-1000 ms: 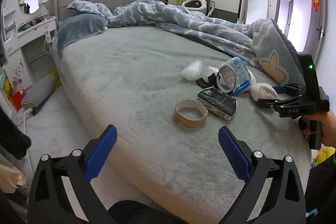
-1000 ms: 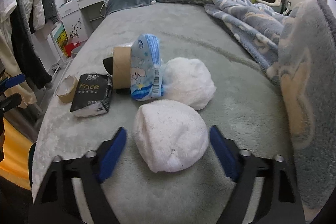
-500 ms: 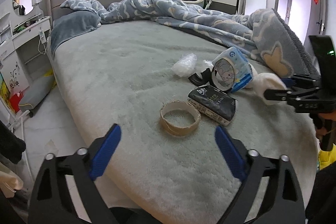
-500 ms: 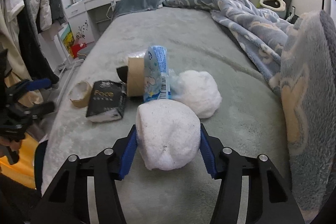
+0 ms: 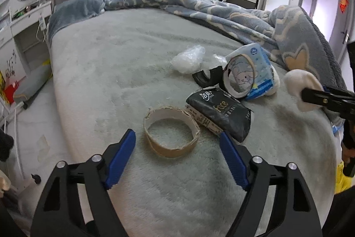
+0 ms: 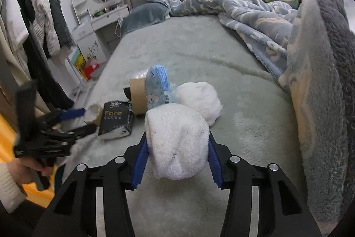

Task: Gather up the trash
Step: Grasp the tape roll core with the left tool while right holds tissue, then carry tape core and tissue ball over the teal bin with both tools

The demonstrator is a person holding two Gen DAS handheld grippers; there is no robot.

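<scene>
While the right claw [image 6: 176,167] clamps the white crumpled cloth wad [image 6: 177,143], the left claw [image 5: 177,157], jaws apart and just closing, frames the torn brown cardboard ring [image 5: 171,131] on the bed [image 5: 106,72]; best to lower squarely before squeezing.

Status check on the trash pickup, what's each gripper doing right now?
Right gripper jaws have just been closing, clamped on white wad. Left gripper jaws have been narrowing, open around cardboard tape ring, not touching. Black tissue pack crowds the ring's right side.
</scene>
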